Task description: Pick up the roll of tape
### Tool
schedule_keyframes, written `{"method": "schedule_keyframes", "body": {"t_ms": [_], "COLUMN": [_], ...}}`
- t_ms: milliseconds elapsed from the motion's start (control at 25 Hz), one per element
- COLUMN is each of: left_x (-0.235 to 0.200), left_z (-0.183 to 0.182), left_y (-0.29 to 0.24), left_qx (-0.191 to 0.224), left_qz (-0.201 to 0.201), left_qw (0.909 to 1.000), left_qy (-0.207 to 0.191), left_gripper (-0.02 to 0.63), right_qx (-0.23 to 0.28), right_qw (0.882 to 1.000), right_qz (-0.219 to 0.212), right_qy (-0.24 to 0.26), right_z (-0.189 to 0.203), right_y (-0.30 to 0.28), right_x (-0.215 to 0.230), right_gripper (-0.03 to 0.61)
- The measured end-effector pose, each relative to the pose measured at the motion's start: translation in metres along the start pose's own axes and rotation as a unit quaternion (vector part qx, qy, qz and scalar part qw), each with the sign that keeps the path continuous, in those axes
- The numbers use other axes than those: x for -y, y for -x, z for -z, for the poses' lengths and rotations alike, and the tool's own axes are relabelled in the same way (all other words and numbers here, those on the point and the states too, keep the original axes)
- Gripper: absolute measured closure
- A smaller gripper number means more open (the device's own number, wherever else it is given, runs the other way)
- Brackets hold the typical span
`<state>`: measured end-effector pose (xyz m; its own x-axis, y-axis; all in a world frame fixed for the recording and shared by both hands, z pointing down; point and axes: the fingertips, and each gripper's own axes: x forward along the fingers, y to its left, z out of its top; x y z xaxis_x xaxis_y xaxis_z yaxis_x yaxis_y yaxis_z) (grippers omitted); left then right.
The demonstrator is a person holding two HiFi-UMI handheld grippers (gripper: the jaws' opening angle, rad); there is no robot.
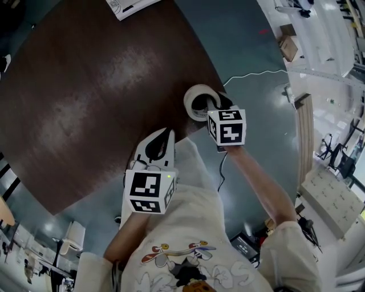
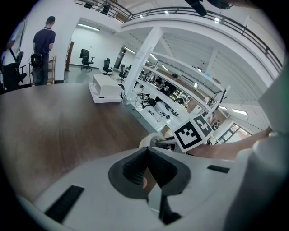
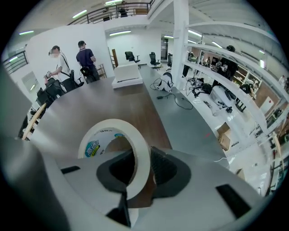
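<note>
The roll of tape (image 3: 118, 149) is a cream ring with a blue and green label inside its core. It stands on edge between the jaws of my right gripper (image 3: 140, 169), which is shut on its rim. In the head view the roll of tape (image 1: 197, 100) hangs at the round table's right edge, just ahead of the right gripper (image 1: 215, 106) and its marker cube. My left gripper (image 1: 159, 142) rests lower left over the table's near edge. Its jaws are shut with nothing between them, as the left gripper (image 2: 146, 173) view shows.
The dark wooden round table (image 1: 85, 85) fills the upper left. A white paper (image 1: 128, 7) lies at its far edge. A white cable (image 1: 256, 74) runs over the grey floor to the right. Two people (image 3: 72, 63) stand beyond the table's far side.
</note>
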<state>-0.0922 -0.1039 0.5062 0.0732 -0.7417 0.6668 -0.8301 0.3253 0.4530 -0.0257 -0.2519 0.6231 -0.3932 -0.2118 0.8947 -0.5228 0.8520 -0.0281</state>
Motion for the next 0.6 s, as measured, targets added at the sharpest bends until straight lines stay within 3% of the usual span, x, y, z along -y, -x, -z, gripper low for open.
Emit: {"method": "schedule_keyframes", "body": {"t_ms": [600], "left_x": [0.026], "left_z": [-0.02], "left_y": [0.025], "left_qx": [0.036], "left_qz": [0.007], "left_qw": [0.9983], "left_qy": [-0.045], "left_gripper": [0.607], "right_qx": [0.147], "right_qw": [0.987], "right_qz": [-0.025], "right_qy": [-0.062], "right_z": [-0.044], "right_y": [0.099], "right_x": [-0.004], "right_gripper": [0.486]}}
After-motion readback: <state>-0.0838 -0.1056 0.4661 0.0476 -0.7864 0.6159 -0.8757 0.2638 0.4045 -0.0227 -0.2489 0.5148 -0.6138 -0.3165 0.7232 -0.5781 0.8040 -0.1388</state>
